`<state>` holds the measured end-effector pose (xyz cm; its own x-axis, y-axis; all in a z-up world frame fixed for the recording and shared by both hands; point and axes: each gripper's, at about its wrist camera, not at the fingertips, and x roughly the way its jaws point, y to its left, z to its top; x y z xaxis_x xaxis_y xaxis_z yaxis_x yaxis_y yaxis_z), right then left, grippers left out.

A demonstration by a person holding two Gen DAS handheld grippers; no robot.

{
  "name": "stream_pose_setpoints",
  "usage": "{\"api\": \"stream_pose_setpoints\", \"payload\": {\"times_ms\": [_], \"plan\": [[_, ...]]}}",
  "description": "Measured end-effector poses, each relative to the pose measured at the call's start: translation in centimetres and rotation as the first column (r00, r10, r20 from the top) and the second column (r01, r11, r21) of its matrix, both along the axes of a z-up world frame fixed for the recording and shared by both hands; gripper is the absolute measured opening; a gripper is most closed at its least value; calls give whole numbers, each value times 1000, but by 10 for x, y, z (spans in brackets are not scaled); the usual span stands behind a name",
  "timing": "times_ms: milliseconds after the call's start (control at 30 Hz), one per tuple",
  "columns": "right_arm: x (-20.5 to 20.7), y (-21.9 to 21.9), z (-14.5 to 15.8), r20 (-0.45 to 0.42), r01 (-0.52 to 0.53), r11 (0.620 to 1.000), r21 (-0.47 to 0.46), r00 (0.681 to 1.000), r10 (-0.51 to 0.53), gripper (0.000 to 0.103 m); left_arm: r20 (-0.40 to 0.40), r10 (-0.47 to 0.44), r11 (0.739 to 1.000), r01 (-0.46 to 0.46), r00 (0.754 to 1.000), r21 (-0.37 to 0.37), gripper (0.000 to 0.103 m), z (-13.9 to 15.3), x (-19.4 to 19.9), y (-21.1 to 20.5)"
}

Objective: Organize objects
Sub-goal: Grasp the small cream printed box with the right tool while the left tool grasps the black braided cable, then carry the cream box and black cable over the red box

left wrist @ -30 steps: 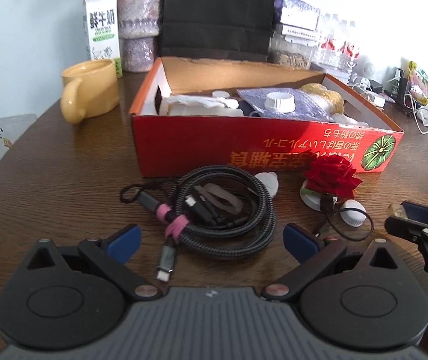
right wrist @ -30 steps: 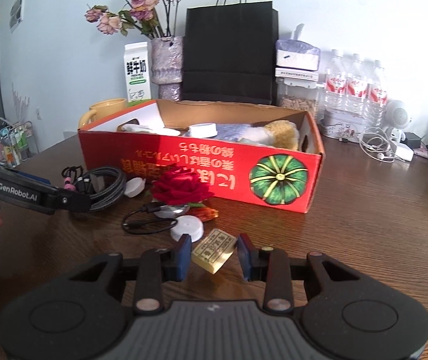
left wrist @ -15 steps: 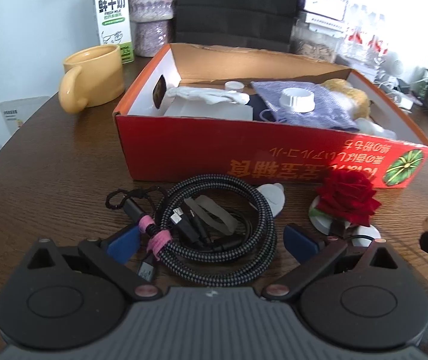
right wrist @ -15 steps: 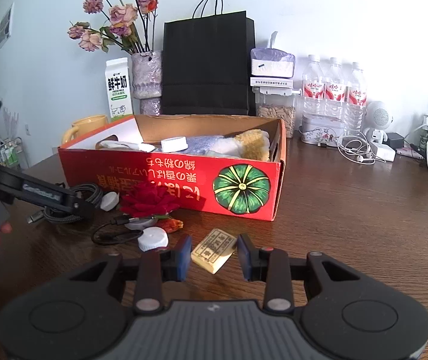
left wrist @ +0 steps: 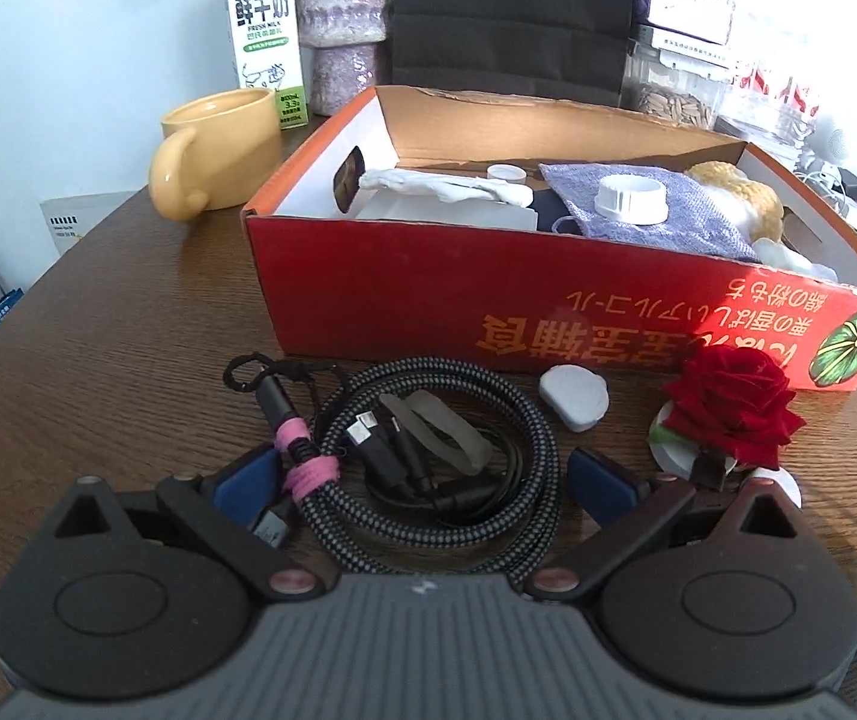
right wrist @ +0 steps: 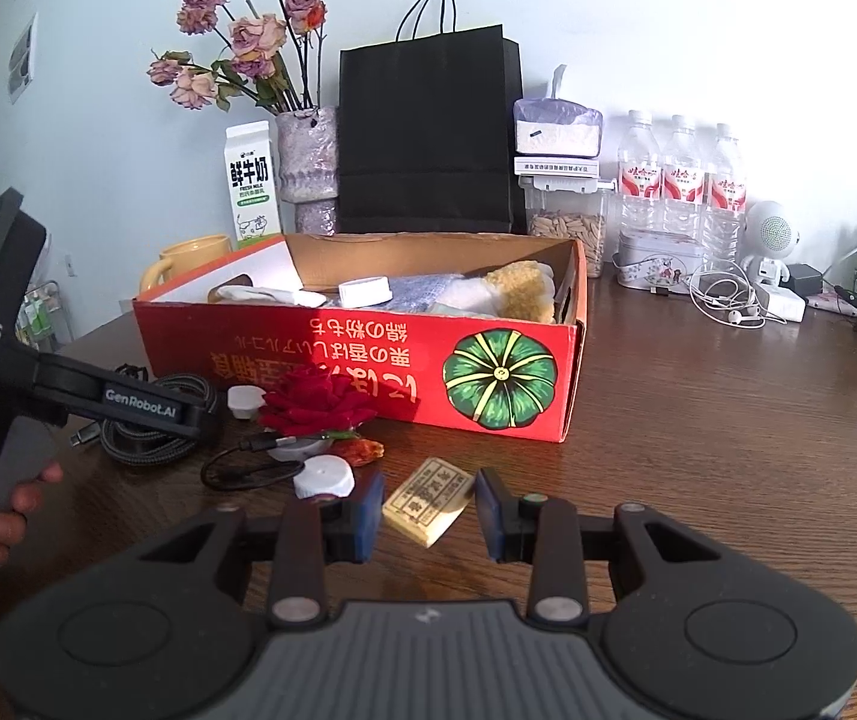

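A dark brown wooden table (right wrist: 728, 450) stands against a pale wall. On it sits an open red cardboard box (left wrist: 488, 312), with a coiled braided cable bundle (left wrist: 428, 468) and a red fabric rose (left wrist: 734, 402) before it. The left gripper (left wrist: 422, 483) is spread wide around the bundle. The right gripper (right wrist: 428, 513) flanks a small yellow labelled block (right wrist: 428, 501); whether it is clamped I cannot tell.

Coiled braided cable (left wrist: 428, 456), bound with pink ties, lying flat on the bench before the red cardboard box (left wrist: 548, 306). Red rose (left wrist: 734, 402) resting on a white disc just right of the coil. Small yellow printed packet (right wrist: 428, 501), tilted, near the box's pumpkin-marked corner. The box, open-topped, contains a purple cloth (left wrist: 638, 216) and a white cap (left wrist: 632, 199).
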<state>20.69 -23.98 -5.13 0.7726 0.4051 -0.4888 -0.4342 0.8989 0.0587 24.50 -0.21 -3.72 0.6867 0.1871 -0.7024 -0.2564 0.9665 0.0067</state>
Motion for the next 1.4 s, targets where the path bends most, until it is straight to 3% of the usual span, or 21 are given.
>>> {"api": "stream_pose_setpoints", "payload": {"times_ms": [200, 900, 1400], "plan": [[1, 0, -1, -4, 4, 1000, -1, 1000, -4, 32, 26, -18, 1000, 18, 999, -8, 95, 1, -9, 1], [-2, 8, 2, 24, 12, 999, -38, 1000, -11, 32, 171, -91, 996, 93, 981, -5, 95, 43, -43, 8], [19, 43, 47, 161, -9, 999, -48, 987, 16, 32, 304, -148, 988, 152, 941, 8, 95, 84, -21, 2]]}}
